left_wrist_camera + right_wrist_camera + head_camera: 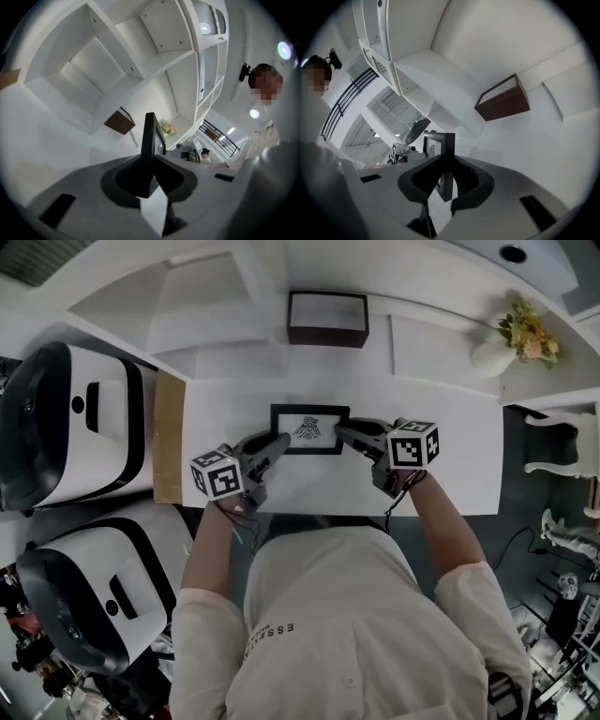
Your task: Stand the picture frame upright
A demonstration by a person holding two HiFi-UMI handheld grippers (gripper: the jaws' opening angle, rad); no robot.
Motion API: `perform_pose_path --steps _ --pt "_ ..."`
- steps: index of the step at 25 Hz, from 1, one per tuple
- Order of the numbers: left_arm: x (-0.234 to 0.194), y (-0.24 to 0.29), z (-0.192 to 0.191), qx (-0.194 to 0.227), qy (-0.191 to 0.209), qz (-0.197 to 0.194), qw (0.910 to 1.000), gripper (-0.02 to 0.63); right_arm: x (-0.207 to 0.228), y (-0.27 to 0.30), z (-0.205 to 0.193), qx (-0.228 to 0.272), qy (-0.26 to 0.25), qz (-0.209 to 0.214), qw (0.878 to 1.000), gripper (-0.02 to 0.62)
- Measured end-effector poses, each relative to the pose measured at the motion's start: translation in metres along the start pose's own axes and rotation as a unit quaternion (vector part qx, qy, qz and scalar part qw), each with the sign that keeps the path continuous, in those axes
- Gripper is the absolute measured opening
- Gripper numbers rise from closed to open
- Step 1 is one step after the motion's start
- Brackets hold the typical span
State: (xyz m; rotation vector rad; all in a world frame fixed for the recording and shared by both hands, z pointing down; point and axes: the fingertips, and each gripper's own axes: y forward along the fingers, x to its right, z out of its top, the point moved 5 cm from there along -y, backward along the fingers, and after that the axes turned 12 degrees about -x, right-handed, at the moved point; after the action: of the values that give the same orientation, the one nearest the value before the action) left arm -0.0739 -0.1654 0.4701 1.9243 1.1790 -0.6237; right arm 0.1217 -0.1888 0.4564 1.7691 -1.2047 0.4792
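left gripper (279, 440) fingers clamping left end of picture frame (310, 430) | right gripper (343, 429) fingers clamping right end | long axis running left-right, face pointing up and near

Overhead, two close-ups; shared picture frame (310, 429)

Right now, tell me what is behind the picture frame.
Beyond the picture frame, a dark brown box stands apart from it on the white table. The frame's own back and the table under it are covered.
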Motion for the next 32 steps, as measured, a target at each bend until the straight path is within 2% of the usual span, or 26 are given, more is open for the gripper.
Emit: perform_pose_path --steps 4,12,19,24,28,32 --pt "-0.024 -0.013 0.017 -0.005 0.034 0.008 0.9994 0.074 0.001 0.024 0.016 0.016 -0.004 -0.036 0.999 0.086" --pt "-0.073 -0.018 0.041 -0.036 0.071 0.043 0.9959 0.092 0.014 0.060 0.037 0.041 -0.011 -0.101 0.994 0.086" --pt "-0.109 -0.010 0.055 -0.049 0.069 0.065 0.9943 0.103 0.037 0.083 0.051 0.051 -0.001 -0.154 0.987 0.089" --pt "-0.133 -0.005 0.057 -0.066 0.070 0.081 0.9921 0.114 0.050 0.100 0.060 0.035 -0.040 -0.203 0.978 0.092" --pt "-0.146 -0.004 0.059 -0.086 0.074 0.110 0.9874 0.124 0.055 0.110 0.062 0.034 -0.045 -0.217 0.975 0.092" --pt "-0.155 -0.003 0.064 -0.098 0.079 0.122 0.9846 0.129 0.058 0.116 0.066 0.039 -0.044 -0.231 0.971 0.092"
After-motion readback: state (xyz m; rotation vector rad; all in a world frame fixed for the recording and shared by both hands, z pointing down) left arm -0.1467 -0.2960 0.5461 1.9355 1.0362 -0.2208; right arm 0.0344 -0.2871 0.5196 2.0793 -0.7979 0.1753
